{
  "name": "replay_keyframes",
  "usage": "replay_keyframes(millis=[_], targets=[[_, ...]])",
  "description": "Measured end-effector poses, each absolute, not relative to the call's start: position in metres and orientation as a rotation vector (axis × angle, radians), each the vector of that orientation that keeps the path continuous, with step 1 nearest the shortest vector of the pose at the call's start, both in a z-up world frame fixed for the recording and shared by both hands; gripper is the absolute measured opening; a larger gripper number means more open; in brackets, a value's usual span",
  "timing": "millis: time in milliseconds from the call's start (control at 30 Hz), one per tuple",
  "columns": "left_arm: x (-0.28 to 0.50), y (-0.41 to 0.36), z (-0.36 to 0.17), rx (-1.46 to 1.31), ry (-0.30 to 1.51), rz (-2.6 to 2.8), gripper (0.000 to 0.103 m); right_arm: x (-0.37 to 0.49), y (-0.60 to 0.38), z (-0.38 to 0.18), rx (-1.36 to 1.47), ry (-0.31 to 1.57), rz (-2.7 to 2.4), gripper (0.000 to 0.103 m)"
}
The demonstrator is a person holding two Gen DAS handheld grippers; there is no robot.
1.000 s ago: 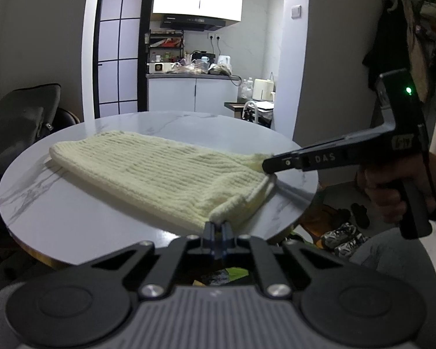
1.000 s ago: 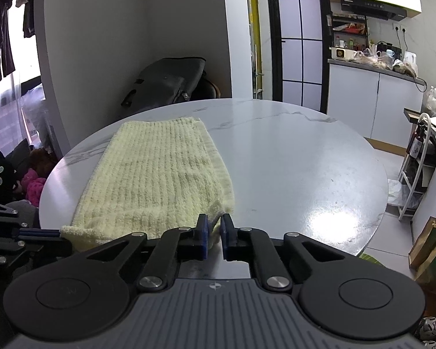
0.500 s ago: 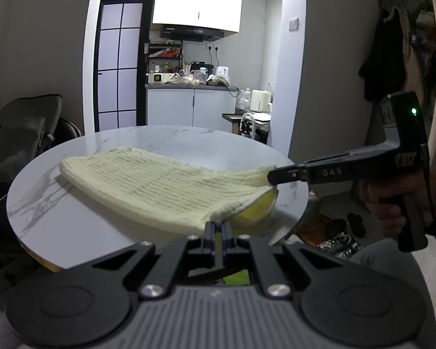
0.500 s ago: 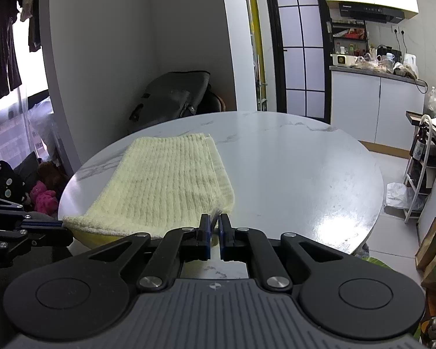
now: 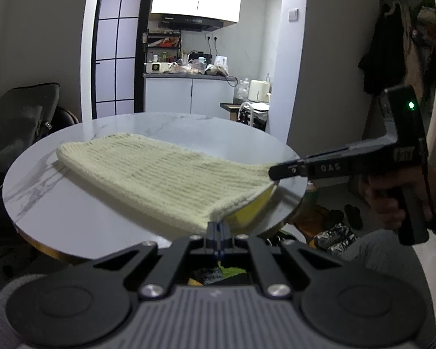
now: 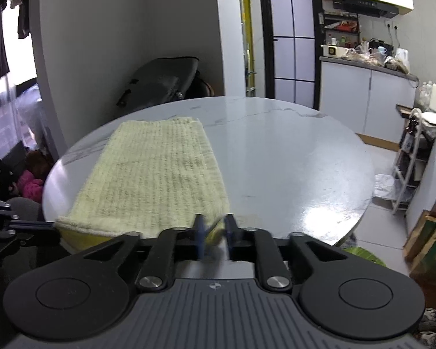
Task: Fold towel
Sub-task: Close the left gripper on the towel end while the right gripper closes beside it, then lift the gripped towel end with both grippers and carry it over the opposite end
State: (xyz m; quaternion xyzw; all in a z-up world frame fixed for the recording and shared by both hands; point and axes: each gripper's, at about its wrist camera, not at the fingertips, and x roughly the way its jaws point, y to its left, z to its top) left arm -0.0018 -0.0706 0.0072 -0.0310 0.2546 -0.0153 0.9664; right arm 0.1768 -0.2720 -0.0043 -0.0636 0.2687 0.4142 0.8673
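Currently a pale yellow ribbed towel (image 5: 165, 174), folded double, is spread mid-frame on the round marble table (image 6: 290, 174), near edge lifted. Its corner is clamped by the closed left gripper (image 5: 216, 228). The right gripper (image 6: 213, 226) is parted slightly, corner between the jaws; grip can't be confirmed.

Round, glossy white marble-look tabletop (image 6: 290, 157) with grey veining. On its left half, a pale yellow ribbed towel (image 6: 156, 171), far end flat, near edge lifted off the surface.
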Motion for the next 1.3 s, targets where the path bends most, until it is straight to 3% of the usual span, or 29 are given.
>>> replay_keyframes(millis=[367, 467, 833, 1000, 1033, 1100, 1300], targets=[[-0.006, -0.072, 0.002, -0.073, 0.531, -0.009, 0.009, 0.182, -0.265, -0.012, -0.117, 0.600, 0.868, 0.040], [-0.006, -0.073, 0.001, -0.070, 0.529, -0.009, 0.013, 0.179, -0.263, -0.013, -0.133, 0.594, 0.882, 0.029], [0.001, -0.078, 0.000, -0.052, 0.519, -0.001, 0.036, 0.177, -0.266, -0.015, -0.109, 0.584, 0.914, 0.010], [0.004, -0.079, -0.001, -0.053, 0.511, -0.007, 0.034, 0.178, -0.268, -0.013, -0.097, 0.587, 0.919, 0.007], [0.005, -0.079, -0.001, -0.057, 0.512, -0.012, 0.021, 0.178, -0.268, -0.012, -0.097, 0.586, 0.917, 0.007], [0.007, -0.077, -0.002, -0.064, 0.517, -0.018, 0.011, 0.177, -0.268, -0.010, -0.098, 0.583, 0.919, 0.006], [0.005, -0.074, 0.005, -0.078, 0.498, -0.031, 0.007, 0.174, -0.272, -0.005, -0.103, 0.567, 0.923, 0.006]])
